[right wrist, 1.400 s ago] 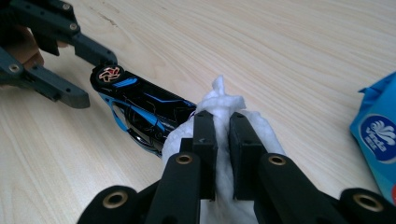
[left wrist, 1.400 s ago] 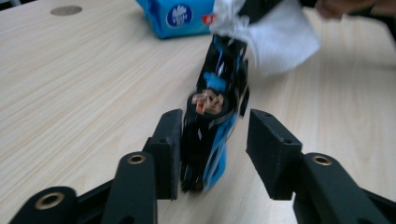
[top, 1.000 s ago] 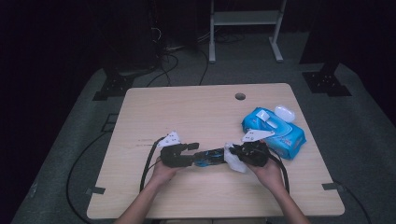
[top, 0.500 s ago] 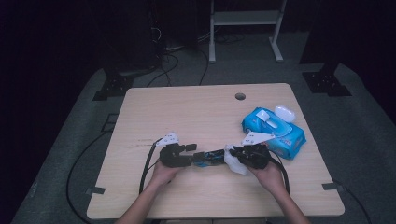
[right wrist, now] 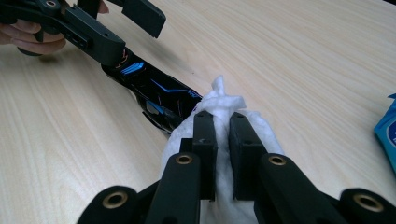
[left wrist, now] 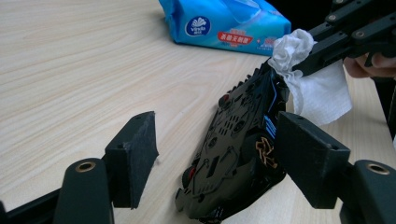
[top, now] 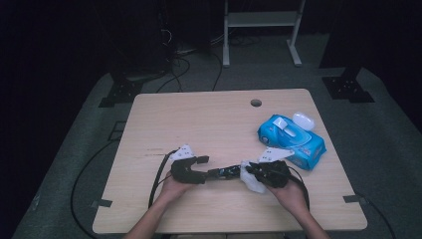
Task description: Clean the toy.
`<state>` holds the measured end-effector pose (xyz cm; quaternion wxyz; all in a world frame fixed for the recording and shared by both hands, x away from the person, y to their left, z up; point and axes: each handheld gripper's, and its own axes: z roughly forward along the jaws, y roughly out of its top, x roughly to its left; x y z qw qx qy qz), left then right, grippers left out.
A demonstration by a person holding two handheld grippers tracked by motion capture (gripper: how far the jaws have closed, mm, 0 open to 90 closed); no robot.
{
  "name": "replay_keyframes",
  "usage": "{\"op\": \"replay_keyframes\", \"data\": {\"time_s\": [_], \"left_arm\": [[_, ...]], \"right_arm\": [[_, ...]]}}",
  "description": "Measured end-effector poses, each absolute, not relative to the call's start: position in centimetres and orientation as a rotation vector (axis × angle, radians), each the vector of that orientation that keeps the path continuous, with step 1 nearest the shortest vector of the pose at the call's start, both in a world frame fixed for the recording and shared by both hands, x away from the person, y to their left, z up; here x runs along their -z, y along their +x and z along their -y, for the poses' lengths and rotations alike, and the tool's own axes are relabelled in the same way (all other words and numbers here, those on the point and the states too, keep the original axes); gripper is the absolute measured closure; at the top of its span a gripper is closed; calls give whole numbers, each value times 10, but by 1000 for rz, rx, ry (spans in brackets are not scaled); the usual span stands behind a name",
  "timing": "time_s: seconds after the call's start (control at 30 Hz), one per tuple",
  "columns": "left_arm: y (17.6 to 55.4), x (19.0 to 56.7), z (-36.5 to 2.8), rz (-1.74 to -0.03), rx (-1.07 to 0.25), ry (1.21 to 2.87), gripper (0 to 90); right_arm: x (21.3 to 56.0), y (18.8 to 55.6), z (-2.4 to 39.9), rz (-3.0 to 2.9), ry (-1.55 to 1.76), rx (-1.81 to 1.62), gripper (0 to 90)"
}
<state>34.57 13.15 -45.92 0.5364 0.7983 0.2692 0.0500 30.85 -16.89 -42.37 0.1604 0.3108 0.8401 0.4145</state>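
The wooden table (top: 209,124) carries the same layout as a second ago; the blue pack of wet wipes (top: 291,142) lies near its right edge with a small white case (top: 303,120) just beside its far end, neither having shifted; the round hole (top: 256,103) sits near the far edge.

Between the two hands, toward the near edge, lies the black toy car (left wrist: 238,140), a flat dark body with blue lines, resting on its side against the tabletop; it lies about where it did in the earlier pictures.

The left gripper (top: 201,167) has changed most; its jaws have just been opening, and in the left gripper view they now stand wide on either side of the car's rear; the right-hand pad sits just beside the car, the left-hand pad is clearly apart from it, so the grip is loosened rather than pressing; a second ago the jaws were narrower about that end.

The right gripper (right wrist: 222,135) holds its place and its grip; its jaws are narrow, pinched on the white wipe (right wrist: 224,100); the bunched tissue touches the front end of the car, as before.
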Motion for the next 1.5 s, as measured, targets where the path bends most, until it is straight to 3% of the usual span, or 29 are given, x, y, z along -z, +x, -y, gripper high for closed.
{"op": "replay_keyframes", "data": {"time_s": [0.3, 0.57, 0.87, 1.2, 1.27, 1.43, 1.5], "left_arm": [[341, 468, -119, -614, -215, 2052, 281], [341, 470, -117, -578, -254, 2080, 262], [344, 471, -119, -574, -240, 2095, 136], [341, 479, -104, -492, -302, 2218, 88], [341, 479, -101, -480, -323, 2229, 89], [340, 480, -102, -446, -361, 2243, 211], [339, 480, -102, -446, -361, 2243, 219]], "right_arm": [[440, 305, 164, -2483, 884, -1104, 820], [428, 325, 160, -2431, 919, -1177, 819], [447, 335, 161, -2471, 977, -1152, 817], [448, 332, 161, -2458, 985, -1170, 816], [449, 332, 162, -2458, 985, -1176, 816], [449, 333, 162, -2457, 984, -1174, 816], [447, 333, 161, -2454, 985, -1172, 817]]}}
